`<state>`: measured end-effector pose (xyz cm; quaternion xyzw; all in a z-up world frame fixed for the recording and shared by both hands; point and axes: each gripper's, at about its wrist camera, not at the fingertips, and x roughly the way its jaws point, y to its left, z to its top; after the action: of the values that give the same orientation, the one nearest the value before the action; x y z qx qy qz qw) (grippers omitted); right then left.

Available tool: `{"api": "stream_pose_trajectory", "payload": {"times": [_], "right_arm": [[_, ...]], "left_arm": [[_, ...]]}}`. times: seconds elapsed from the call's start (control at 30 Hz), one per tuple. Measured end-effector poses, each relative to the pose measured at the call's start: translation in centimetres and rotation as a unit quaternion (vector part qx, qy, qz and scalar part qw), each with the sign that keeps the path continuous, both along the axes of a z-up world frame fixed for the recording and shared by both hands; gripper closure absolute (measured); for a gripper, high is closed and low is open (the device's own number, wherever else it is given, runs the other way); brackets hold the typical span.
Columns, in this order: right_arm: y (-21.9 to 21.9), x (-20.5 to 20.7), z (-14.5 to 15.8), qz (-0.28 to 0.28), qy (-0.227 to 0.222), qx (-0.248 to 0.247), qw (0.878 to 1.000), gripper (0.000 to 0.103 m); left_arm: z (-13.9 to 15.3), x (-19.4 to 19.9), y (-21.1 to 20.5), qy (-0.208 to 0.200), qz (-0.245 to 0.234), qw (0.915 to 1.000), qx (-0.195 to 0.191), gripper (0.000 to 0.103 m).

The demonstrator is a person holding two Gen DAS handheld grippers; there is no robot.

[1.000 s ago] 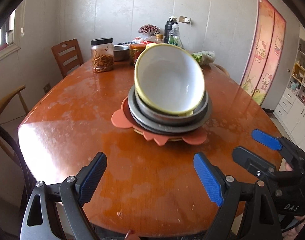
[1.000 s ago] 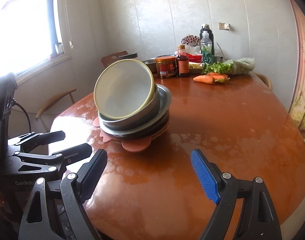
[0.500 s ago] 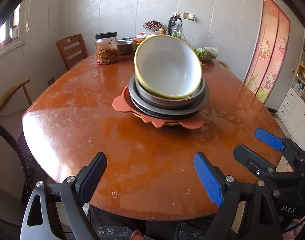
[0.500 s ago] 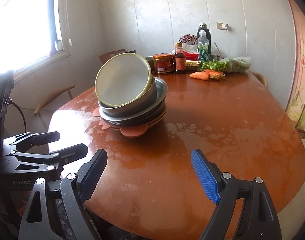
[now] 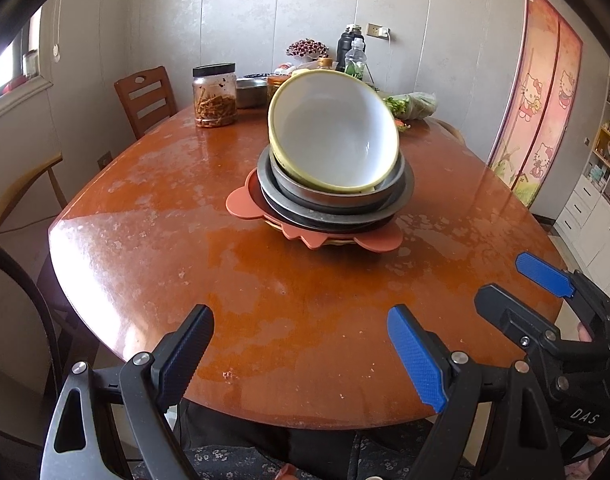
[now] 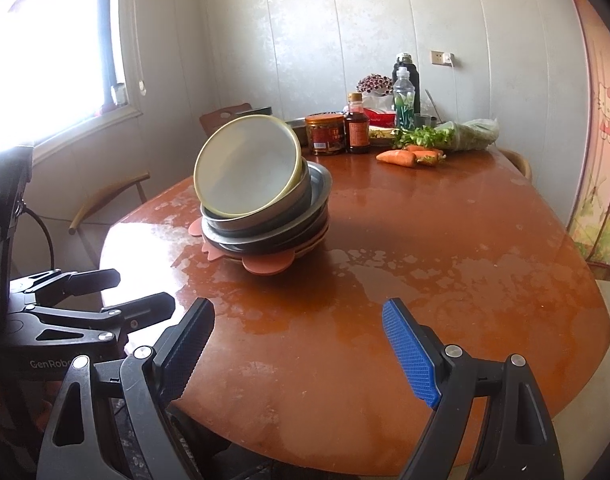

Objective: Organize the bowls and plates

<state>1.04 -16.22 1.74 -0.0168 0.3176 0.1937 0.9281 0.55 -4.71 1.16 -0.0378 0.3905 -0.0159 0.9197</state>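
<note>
Worn wooden table [image 5: 153, 248], grey panelled walls behind. Landmark: stack of dishes [image 5: 335, 196] at mid-table, on a reddish mat [image 5: 241, 208]. Left of stack, far back: wooden chair [image 5: 145, 96], then a black-lidded jar [image 5: 215, 96]. Stack itself: flat plates below, metal bowls above, yellow-rimmed white bowl [image 5: 337, 132] on top, tilted. Right of stack, far edge: carrots [image 6: 409, 157] beside bagged greens [image 6: 465, 134]. Left gripper [image 5: 301, 354] and right gripper [image 6: 299, 350] both near table's front edge, well apart from stack, jaws wide, nothing between them
</note>
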Motion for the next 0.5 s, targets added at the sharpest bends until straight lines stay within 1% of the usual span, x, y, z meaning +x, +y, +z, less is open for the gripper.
{"api": "stream_pose_trajectory", "payload": {"times": [0.5], "right_arm": [[0.02,-0.45,-0.01,0.013,-0.003,0.008,1.000,0.016]], "left_arm": [[0.03,-0.38,-0.20,0.006,0.000,1.0000,0.000,0.014]]}}
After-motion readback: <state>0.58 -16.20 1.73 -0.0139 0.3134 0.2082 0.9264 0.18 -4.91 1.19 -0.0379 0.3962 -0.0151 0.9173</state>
